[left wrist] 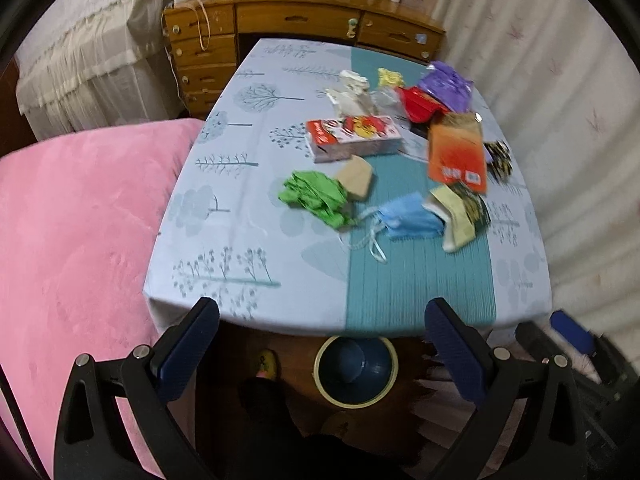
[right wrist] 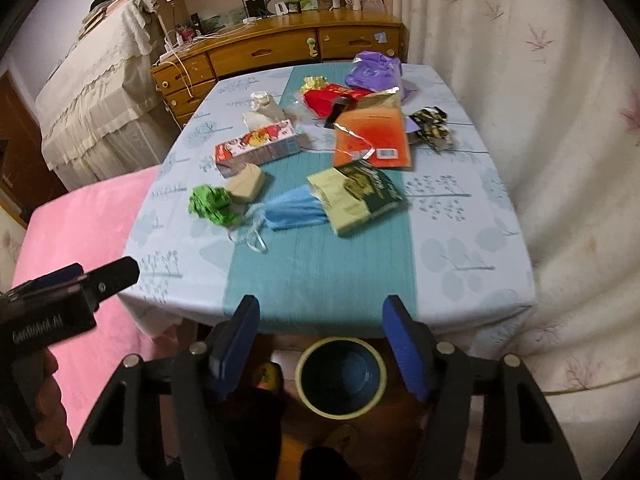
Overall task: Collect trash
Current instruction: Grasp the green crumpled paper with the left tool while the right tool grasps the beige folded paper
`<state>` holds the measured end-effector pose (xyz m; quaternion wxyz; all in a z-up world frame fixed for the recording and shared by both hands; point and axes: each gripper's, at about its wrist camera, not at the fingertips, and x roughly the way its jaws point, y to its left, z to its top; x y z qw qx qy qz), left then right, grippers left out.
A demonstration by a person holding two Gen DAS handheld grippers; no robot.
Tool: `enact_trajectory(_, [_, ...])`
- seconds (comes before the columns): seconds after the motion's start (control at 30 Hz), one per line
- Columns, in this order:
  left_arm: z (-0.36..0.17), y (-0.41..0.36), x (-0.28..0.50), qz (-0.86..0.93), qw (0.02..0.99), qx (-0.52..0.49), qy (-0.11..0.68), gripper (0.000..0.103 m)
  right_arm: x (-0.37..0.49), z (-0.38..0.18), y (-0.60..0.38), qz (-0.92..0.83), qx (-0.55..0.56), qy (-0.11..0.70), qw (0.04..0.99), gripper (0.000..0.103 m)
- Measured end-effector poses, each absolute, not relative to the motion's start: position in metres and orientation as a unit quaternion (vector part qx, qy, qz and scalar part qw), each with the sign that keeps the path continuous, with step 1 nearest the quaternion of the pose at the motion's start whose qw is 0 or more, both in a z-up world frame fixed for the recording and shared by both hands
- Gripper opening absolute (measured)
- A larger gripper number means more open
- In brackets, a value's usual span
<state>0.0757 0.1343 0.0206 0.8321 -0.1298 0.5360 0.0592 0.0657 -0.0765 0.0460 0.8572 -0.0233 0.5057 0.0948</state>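
Note:
Trash lies on the table (left wrist: pixel 208 240) (right wrist: pixel 460 280): a crumpled green wrapper (left wrist: pixel 314 196) (right wrist: pixel 212 202), a blue face mask (left wrist: pixel 410 216) (right wrist: pixel 294 210), an orange snack bag (left wrist: pixel 456 152) (right wrist: pixel 372 136), a yellow-green packet (left wrist: pixel 460 216) (right wrist: pixel 354 194), a red wrapper (left wrist: pixel 418 104) (right wrist: pixel 324 100) and a purple bag (left wrist: pixel 446 84) (right wrist: pixel 374 70). A blue bin (left wrist: pixel 356 370) (right wrist: pixel 342 376) with a pale rim stands on the floor below the table's near edge. My left gripper (left wrist: pixel 322 316) and right gripper (right wrist: pixel 320 316) are both open and empty, above the bin, short of the table edge.
A tissue box (left wrist: pixel 352 136) (right wrist: pixel 260 144), a tan block (left wrist: pixel 356 178) (right wrist: pixel 246 182) and a black-yellow wrapper (right wrist: pixel 434 126) also lie on the table. A pink bed (left wrist: pixel 72 240) is at the left, a wooden dresser (left wrist: pixel 300 20) behind, a curtain (right wrist: pixel 540 120) at the right.

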Motion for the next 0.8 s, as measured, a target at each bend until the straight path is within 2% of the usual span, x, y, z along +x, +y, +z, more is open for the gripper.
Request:
enact_trajectory(0.13, [0.007,0.168,0.120,0.054,0.809,-0.157,0.563,0.102,0.094,0.039,-0.057,0.083,-0.006,0.520,0.850,0.056])
enact_trajectory(0.43, [-0.059,0.196,0.213,0.039,0.743,-0.212,0.633,0.102,0.149,0.019,-0.028,0.056,0.038,0.538,0.840,0.056])
enact_trajectory(0.6, [-0.102,0.195,0.236,0.038,0.699,-0.245,0.671,0.080,0.170,0.009,-0.021,0.038,0.055,0.542,0.838,0.056])
enact_trajectory(0.73, [-0.123,0.187,0.244,0.028,0.688,-0.246,0.682,0.078,0.177,0.004,-0.022,0.029,0.066,0.546,0.835,0.056])
enact_trajectory(0.77, [-0.125,0.185,0.245,0.022,0.688,-0.246,0.682,0.073,0.179,0.002,-0.023,0.028,0.069,0.547,0.834,0.056])
enact_trajectory(0.8, [-0.127,0.182,0.245,0.015,0.689,-0.245,0.682,0.064,0.181,0.001,-0.024,0.027,0.074,0.550,0.831,0.056])
